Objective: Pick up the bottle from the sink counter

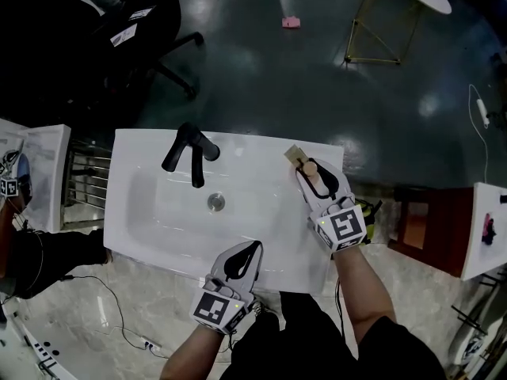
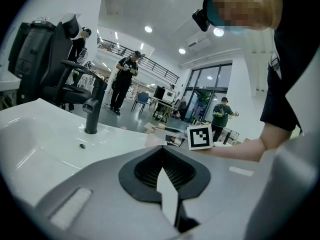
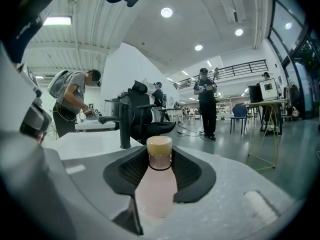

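- The right claw (image 1: pixel 314 178) stands wide around a pale pink plastic bottle (image 3: pixel 156 184) with a round tan cap. Its black ribbed pads (image 3: pixel 131 170) flank the neck and shoulders, just beside the plastic. No firm squeeze can be confirmed.
- The bottle appears to stand upright between the jaws, on the glossy white sink-top table (image 1: pixel 238 145). It is well to the right of the matte black tap (image 1: pixel 190 153) as the person faces it, near the table's far right corner.
- A small tan flat piece (image 1: pixel 295 154) lies just beyond the bottle, on the tap's right and farther from the person. It is too small to identify.
- The left claw (image 1: pixel 253 248) has its jaws together and holds nothing. It hangs over the table's front edge, on the person's side of the tap and slightly to its right, well apart from the bottle.
- Judged from this, the step in hand is the grasp. The right claw is placed around its target, and the bottle appears not yet lifted off the table.
- The next move calls for bringing both pads evenly onto the bottle's body, below the neck, until it is clamped. Then it should go straight up and stay upright.
- The smooth, rounded plastic could slip. It could also tip toward the tan piece if one pad lands first.
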A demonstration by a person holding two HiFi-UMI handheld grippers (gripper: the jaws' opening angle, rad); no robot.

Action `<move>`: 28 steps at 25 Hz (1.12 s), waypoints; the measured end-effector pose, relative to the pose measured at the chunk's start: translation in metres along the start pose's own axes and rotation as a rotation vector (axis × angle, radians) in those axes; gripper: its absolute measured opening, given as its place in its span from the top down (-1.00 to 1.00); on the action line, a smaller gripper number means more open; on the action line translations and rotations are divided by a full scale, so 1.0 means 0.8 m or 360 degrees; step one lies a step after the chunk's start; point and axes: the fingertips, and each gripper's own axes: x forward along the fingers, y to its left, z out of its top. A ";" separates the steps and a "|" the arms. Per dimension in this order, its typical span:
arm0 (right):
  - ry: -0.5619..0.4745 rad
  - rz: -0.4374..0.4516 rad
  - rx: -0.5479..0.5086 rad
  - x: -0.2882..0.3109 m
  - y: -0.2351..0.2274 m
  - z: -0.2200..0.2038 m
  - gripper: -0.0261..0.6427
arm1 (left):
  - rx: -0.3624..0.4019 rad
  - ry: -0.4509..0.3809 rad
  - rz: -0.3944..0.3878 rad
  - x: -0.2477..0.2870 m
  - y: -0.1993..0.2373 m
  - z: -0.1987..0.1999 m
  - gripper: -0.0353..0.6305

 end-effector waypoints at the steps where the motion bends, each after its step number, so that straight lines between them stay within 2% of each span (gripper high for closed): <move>1: 0.0004 0.0001 0.0008 0.000 0.000 0.000 0.51 | 0.0000 -0.0002 0.0007 -0.001 0.000 0.001 0.88; 19: 0.0040 0.0077 0.0036 -0.008 0.013 0.020 0.51 | 0.0031 -0.0057 0.0091 -0.018 -0.006 0.024 0.88; 28: 0.0022 0.0068 0.0012 -0.018 0.046 0.045 0.51 | 0.0053 -0.0092 0.0099 -0.052 0.004 0.032 0.88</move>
